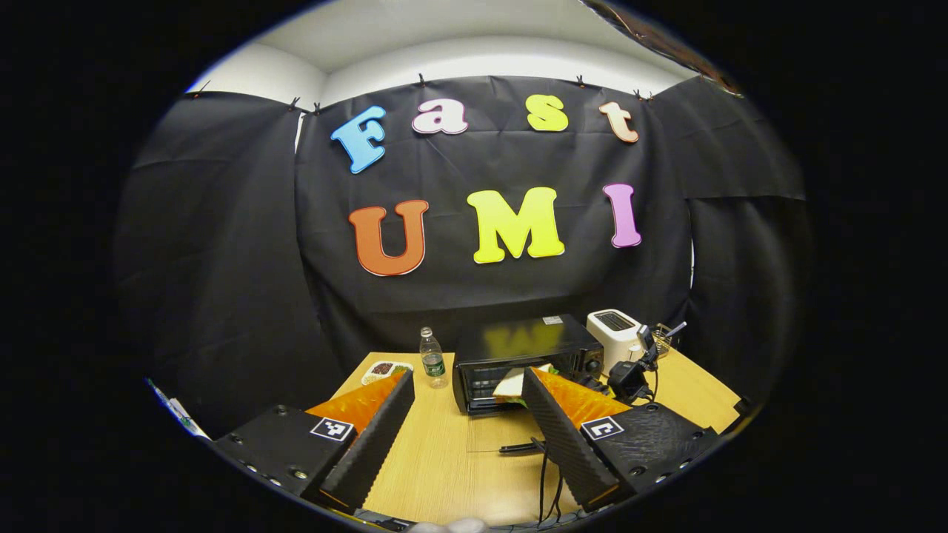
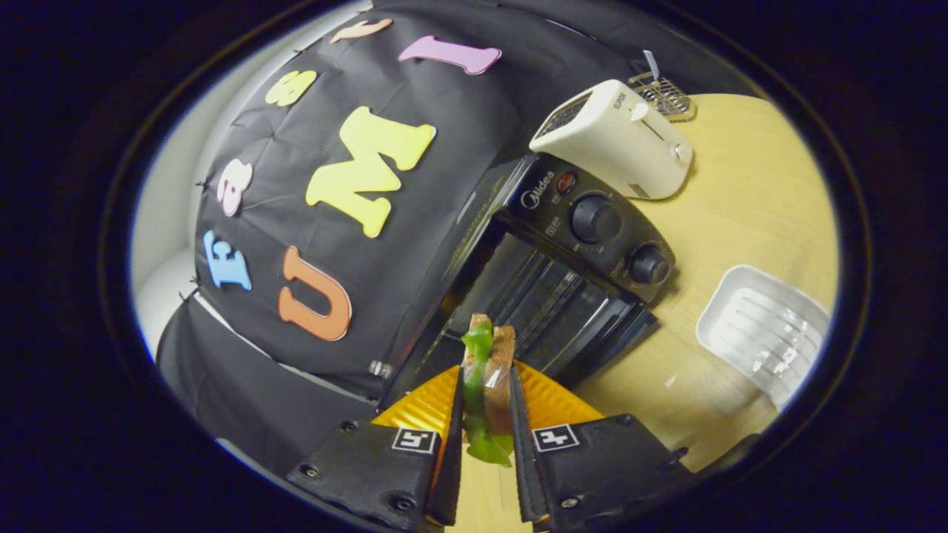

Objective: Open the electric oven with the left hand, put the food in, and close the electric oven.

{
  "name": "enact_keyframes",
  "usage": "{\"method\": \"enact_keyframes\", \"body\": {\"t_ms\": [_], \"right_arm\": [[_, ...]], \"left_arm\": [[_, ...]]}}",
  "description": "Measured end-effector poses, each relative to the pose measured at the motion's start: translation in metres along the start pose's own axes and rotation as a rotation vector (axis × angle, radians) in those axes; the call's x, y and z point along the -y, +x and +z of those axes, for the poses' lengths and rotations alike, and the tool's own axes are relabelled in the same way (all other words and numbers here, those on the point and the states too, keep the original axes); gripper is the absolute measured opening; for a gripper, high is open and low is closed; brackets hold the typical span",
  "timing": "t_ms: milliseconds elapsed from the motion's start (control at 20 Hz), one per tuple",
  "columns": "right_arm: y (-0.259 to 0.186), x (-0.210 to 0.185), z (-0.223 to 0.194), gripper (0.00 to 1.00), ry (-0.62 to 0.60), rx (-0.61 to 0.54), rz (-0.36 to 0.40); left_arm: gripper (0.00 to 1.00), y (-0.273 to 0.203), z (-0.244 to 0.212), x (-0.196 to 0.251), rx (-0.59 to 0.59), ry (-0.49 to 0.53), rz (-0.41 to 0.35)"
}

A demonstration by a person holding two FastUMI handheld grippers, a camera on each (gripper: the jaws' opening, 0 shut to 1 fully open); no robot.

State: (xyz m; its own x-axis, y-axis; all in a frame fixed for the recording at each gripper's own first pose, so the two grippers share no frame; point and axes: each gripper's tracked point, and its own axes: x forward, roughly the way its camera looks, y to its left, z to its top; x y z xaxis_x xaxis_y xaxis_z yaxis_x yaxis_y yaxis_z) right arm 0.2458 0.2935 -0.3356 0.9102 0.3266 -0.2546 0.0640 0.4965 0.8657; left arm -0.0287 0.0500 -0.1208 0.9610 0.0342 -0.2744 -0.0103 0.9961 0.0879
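The black electric oven stands at the back of the wooden table, its door folded down toward me and the rack inside showing. My left gripper hangs open above the table in front of it, with nothing between its fingers. The sandwich, brown bread with green lettuce, is clamped edge-up in my right gripper, just before the oven's mouth. In the left gripper view the sandwich shows at the oven opening, with the right gripper's body beside the knobs.
A white toaster stands right of the oven, with a small wire basket behind it. A white tray lies on the table to the right. A water bottle and a food plate sit left of the oven. Cables trail near the front.
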Motion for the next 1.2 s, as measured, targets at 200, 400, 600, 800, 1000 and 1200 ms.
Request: {"method": "enact_keyframes", "body": {"t_ms": [200, 400, 600, 800, 1000, 1200], "right_arm": [[0.03, -0.003, -0.007, 0.34, 0.005, 0.051, -0.016], [0.054, 0.004, -0.02, 0.34, 0.043, 0.075, -0.049], [0.076, 0.012, -0.017, 0.34, 0.076, 0.107, -0.059], [0.087, 0.028, -0.014, 0.34, -0.021, 0.109, -0.118], [0.08, 0.037, -0.009, 0.55, -0.152, 0.116, -0.181], [0.069, 0.019, 0.002, 1.0, -0.319, 0.118, -0.171]], "left_arm": [[0.96, 0.001, -0.012, -0.011, -0.022, 0.006, 0.022], [0.96, 0.002, -0.02, -0.022, -0.043, 0.016, 0.051], [0.96, 0.005, -0.028, -0.027, -0.059, 0.031, 0.07], [0.96, 0.006, -0.037, -0.025, -0.076, 0.02, 0.068], [0.96, 0.006, -0.034, -0.025, -0.071, 0.007, 0.067], [0.96, 0.004, -0.035, -0.026, -0.065, -0.003, 0.07]]}}
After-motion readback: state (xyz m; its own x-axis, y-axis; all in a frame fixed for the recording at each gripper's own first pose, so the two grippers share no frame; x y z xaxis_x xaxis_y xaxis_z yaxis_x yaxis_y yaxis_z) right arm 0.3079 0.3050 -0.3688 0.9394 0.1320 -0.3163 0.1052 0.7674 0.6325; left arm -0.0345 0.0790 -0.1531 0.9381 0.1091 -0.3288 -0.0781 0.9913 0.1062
